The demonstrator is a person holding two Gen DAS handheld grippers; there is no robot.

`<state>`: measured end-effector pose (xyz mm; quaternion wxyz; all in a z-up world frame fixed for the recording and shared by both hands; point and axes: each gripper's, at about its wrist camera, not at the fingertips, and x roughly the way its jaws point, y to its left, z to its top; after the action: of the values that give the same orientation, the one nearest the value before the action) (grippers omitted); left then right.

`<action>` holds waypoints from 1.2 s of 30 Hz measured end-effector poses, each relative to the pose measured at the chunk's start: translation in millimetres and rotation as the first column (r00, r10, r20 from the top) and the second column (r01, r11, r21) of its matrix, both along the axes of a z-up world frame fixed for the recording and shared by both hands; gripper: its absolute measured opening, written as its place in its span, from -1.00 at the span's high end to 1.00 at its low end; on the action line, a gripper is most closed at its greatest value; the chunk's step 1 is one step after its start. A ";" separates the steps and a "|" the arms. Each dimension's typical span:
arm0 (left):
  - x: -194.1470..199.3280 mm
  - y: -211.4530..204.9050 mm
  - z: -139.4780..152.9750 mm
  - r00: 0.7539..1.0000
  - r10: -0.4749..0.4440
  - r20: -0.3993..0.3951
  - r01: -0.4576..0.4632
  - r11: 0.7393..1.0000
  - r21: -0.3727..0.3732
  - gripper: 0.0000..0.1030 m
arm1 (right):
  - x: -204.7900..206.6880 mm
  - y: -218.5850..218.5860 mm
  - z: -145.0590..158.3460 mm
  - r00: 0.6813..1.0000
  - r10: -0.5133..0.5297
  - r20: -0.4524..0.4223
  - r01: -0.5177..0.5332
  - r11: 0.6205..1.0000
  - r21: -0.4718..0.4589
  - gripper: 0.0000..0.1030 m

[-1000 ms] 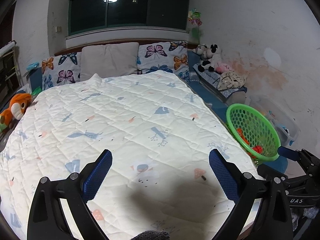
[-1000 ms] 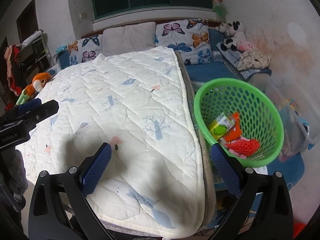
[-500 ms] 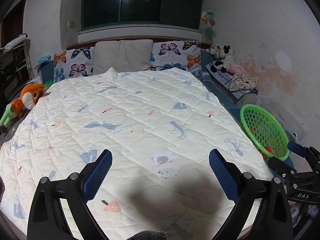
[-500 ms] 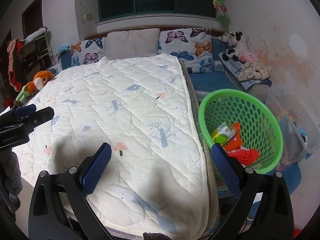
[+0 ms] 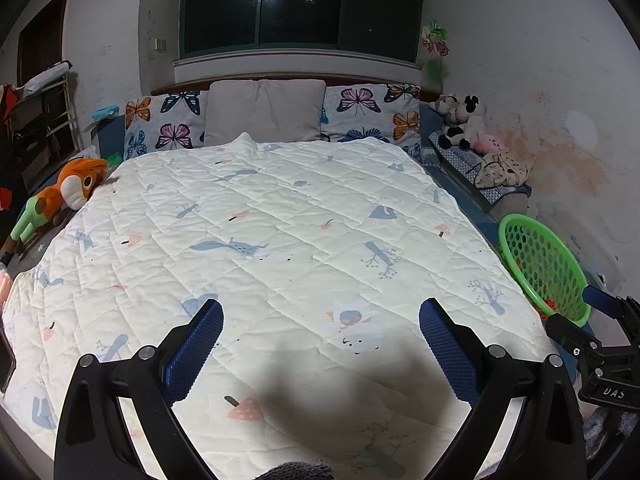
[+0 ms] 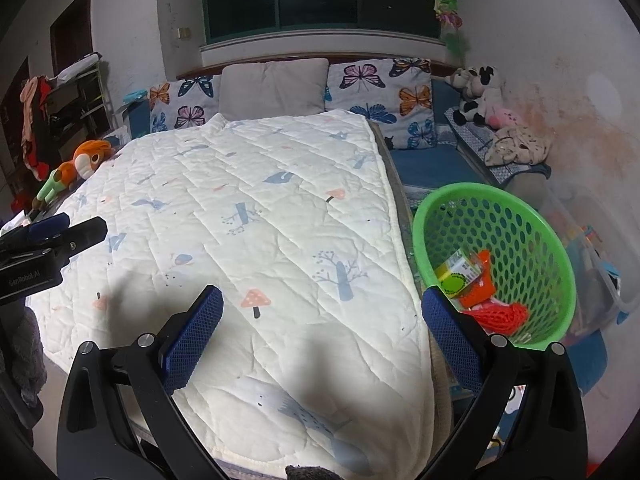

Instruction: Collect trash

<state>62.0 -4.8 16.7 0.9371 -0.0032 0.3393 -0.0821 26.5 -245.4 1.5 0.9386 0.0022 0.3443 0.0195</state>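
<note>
Nearest the lens, the left claw [image 5: 320, 322] hangs over the foot of the bed with its 2 blue-padded fingers spread wide apart and nothing between them. The right claw [image 6: 322, 312] is likewise spread wide and empty, above the bed's near right corner. Under both lies the white quilt [image 5: 280, 240], printed with trees, mushrooms and foxes.

Just beside the bed's right edge stands the green basket [image 6: 556, 264], tilted toward the bed. Inside it lies the trash: a yellow-green carton [image 6: 456, 274], an orange wrapper [image 6: 480, 284] and a red foam net [image 6: 500, 314], all touching.

Farther back, an orange plush toy [image 5: 76, 186] lies at the bed's left side. At the headboard stand 2 butterfly pillows [image 5: 160, 120] flanking a grey pillow [image 5: 266, 110], with stuffed animals [image 5: 464, 124] in the right corner under the dark window [image 5: 300, 16].
</note>
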 end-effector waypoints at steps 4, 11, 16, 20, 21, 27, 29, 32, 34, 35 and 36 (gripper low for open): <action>-0.4 0.6 -0.2 1.000 0.008 0.001 -0.008 1.000 0.007 -0.85 | 2.8 2.3 0.2 1.000 0.004 0.003 -0.004 1.000 0.001 -0.92; 0.4 5.4 -0.8 1.000 0.019 0.004 -0.019 1.000 0.000 -0.86 | 5.1 6.6 -1.4 1.000 0.014 -0.001 -0.014 1.000 0.001 -0.92; 0.6 7.9 -0.3 1.000 0.026 0.006 -0.026 1.000 -0.003 -0.86 | 5.9 7.7 -1.8 1.000 0.015 0.001 -0.015 1.000 0.005 -0.92; 0.7 7.6 -0.3 1.000 0.028 0.010 -0.028 1.000 0.002 -0.86 | 5.5 7.8 -2.0 1.000 0.017 0.003 -0.017 1.000 0.005 -0.92; 0.5 7.7 -0.4 1.000 0.030 0.011 -0.030 1.000 0.004 -0.86 | 5.4 7.8 -2.1 1.000 0.017 0.002 -0.017 1.000 0.004 -0.92; 0.7 8.9 0.1 0.999 0.030 0.015 -0.030 1.000 0.005 -0.86 | 5.3 7.8 -1.9 1.000 0.017 0.002 -0.017 1.000 0.006 -0.92; 0.9 8.9 0.5 0.999 0.030 0.015 -0.030 1.000 0.005 -0.86 | 5.2 8.0 -2.1 1.000 0.019 0.001 -0.019 1.000 0.007 -0.92; 1.0 8.9 0.3 0.999 0.031 0.015 -0.031 0.999 0.006 -0.86 | 5.4 8.7 -2.0 1.000 0.019 0.000 -0.019 1.000 0.007 -0.92; 1.0 9.1 1.0 0.999 0.032 0.013 -0.032 0.999 0.006 -0.86 | 5.2 9.1 -2.0 1.000 0.019 0.000 -0.019 1.000 0.009 -0.92; 0.7 8.8 0.8 0.999 0.030 0.014 -0.030 1.000 0.004 -0.86 | 5.0 9.6 -1.7 1.000 0.019 0.000 -0.019 1.000 0.009 -0.92; 0.6 8.7 1.2 0.999 0.030 0.015 -0.030 1.000 0.006 -0.86 | 5.1 9.5 -1.9 1.000 0.019 -0.001 -0.019 1.000 0.008 -0.92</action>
<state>62.7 3.9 17.9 0.9408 -0.0048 0.3324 -0.0669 31.7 -235.9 -0.4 0.9383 0.0029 0.3446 0.0298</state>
